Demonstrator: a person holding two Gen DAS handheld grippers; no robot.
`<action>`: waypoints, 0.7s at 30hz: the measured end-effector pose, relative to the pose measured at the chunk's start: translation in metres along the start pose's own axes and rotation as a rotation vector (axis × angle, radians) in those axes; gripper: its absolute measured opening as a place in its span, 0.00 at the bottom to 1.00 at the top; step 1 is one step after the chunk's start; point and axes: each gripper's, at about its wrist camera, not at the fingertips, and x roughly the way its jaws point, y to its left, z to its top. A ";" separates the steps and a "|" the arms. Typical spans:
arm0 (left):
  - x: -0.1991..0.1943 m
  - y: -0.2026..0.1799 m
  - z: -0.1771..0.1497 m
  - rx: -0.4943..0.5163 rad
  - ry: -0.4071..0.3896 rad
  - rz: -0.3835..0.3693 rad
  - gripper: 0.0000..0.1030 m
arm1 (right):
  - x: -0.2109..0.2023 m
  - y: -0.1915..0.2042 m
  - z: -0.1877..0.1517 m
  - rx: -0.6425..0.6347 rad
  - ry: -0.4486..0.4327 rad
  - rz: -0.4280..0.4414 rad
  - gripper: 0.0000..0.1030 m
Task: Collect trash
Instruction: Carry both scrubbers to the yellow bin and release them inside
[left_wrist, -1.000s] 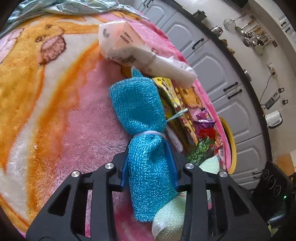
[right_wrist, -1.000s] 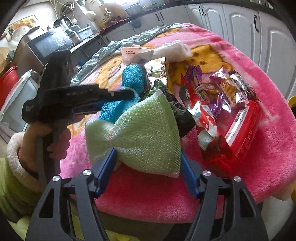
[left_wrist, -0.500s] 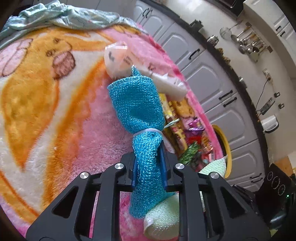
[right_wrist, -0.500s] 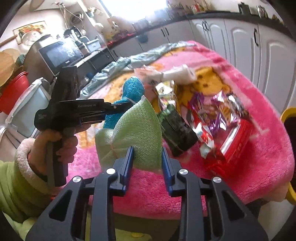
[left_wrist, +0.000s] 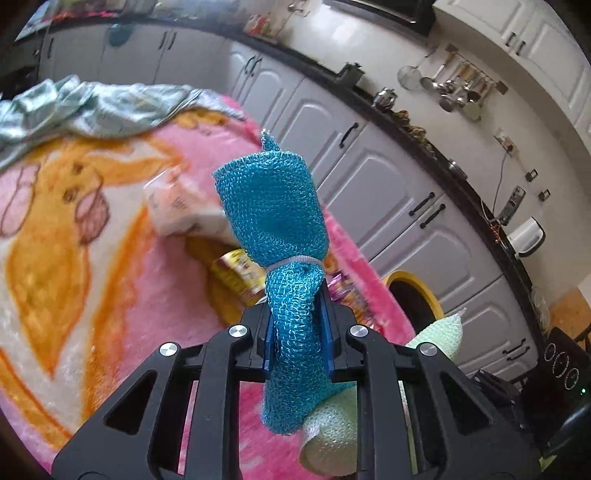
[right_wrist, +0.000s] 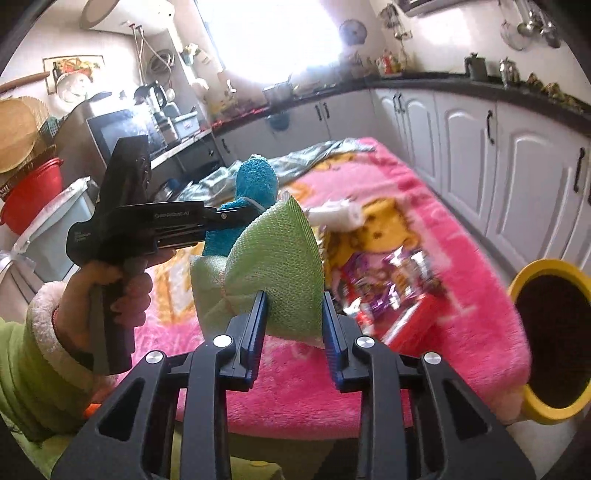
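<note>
My left gripper (left_wrist: 297, 334) is shut on a blue mesh scrubber (left_wrist: 275, 210) tied with a white band, held up above the pink blanket (left_wrist: 110, 258). My right gripper (right_wrist: 291, 317) is shut on a green mesh scrubber (right_wrist: 277, 258), also lifted above the blanket (right_wrist: 295, 365). The left gripper's black body (right_wrist: 140, 225) and the blue scrubber (right_wrist: 256, 181) show just left of the green one. Snack wrappers (right_wrist: 388, 280), a white packet (left_wrist: 177, 206) and a yellow packet (left_wrist: 240, 273) lie on the blanket.
A yellow bin (right_wrist: 550, 339) with a dark inside stands on the floor off the blanket's right edge. White cabinets (right_wrist: 480, 147) run close along the right. A grey-green cloth (left_wrist: 92, 107) lies at the blanket's far end. A light blue bin (right_wrist: 55, 229) stands left.
Both grippers closed on their scrubbers and lifted them off the blanket. The views have tilted up, so more of the cabinets and the yellow bin show.
</note>
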 end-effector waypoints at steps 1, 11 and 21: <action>0.002 -0.006 0.004 0.008 -0.006 -0.005 0.13 | -0.006 -0.003 0.001 0.001 -0.015 -0.008 0.26; 0.022 -0.067 0.029 0.087 -0.040 -0.063 0.13 | -0.050 -0.029 0.012 0.046 -0.121 -0.070 0.24; 0.045 -0.122 0.054 0.159 -0.071 -0.107 0.13 | -0.104 -0.060 0.018 0.076 -0.224 -0.155 0.24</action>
